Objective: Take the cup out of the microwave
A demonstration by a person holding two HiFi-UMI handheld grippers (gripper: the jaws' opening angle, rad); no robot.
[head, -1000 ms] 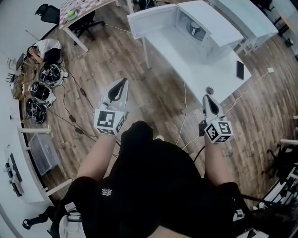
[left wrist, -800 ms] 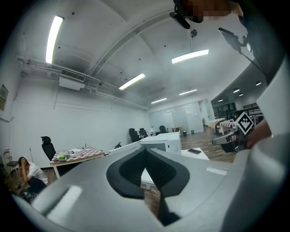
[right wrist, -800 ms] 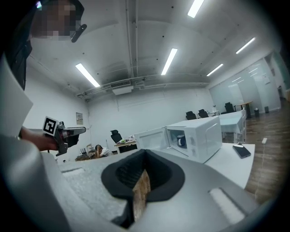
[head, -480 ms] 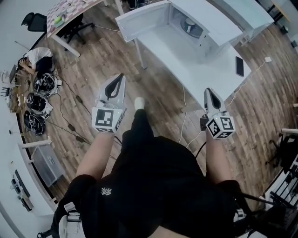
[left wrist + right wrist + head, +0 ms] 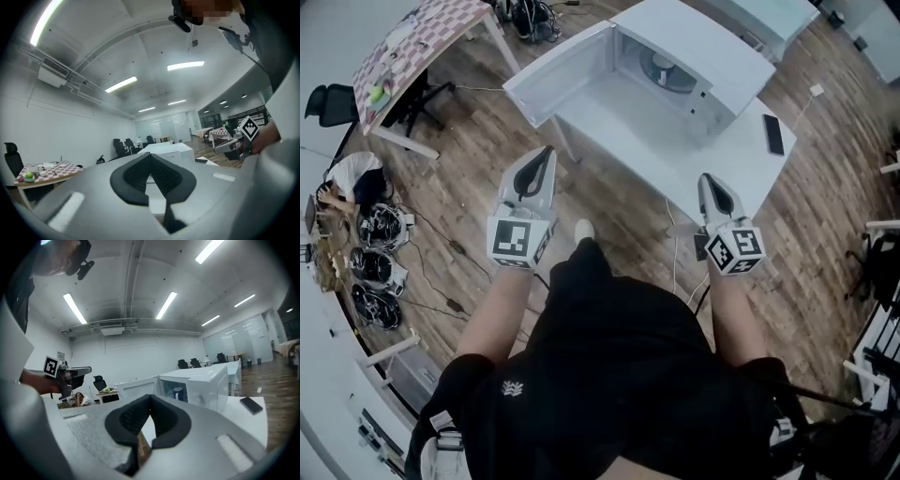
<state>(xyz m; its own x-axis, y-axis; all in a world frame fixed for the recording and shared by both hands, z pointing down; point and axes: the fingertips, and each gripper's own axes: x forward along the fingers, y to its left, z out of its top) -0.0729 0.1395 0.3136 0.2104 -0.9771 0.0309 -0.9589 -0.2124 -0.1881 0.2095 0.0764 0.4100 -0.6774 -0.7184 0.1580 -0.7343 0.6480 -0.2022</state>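
Note:
A white microwave (image 5: 694, 56) stands on a white table (image 5: 675, 141) with its door (image 5: 558, 70) swung open to the left. Inside it stands a dark blue cup (image 5: 177, 393), seen in the head view as a round shape (image 5: 662, 68). My left gripper (image 5: 547, 150) is shut and empty, short of the table's near left corner, over the wooden floor. My right gripper (image 5: 705, 178) is also shut and empty, at the table's near edge. Both point level toward the microwave (image 5: 166, 149). The cup is hidden in the left gripper view.
A black phone (image 5: 772, 134) lies on the table right of the microwave. Cables run over the floor under the table. A chequered table (image 5: 412, 42) and a black chair (image 5: 333, 103) stand far left, and a seated person (image 5: 342, 178) is at the left edge.
The table and microwave have drawn closer and lower in the head view. Both grippers have advanced toward them and stayed shut and empty.

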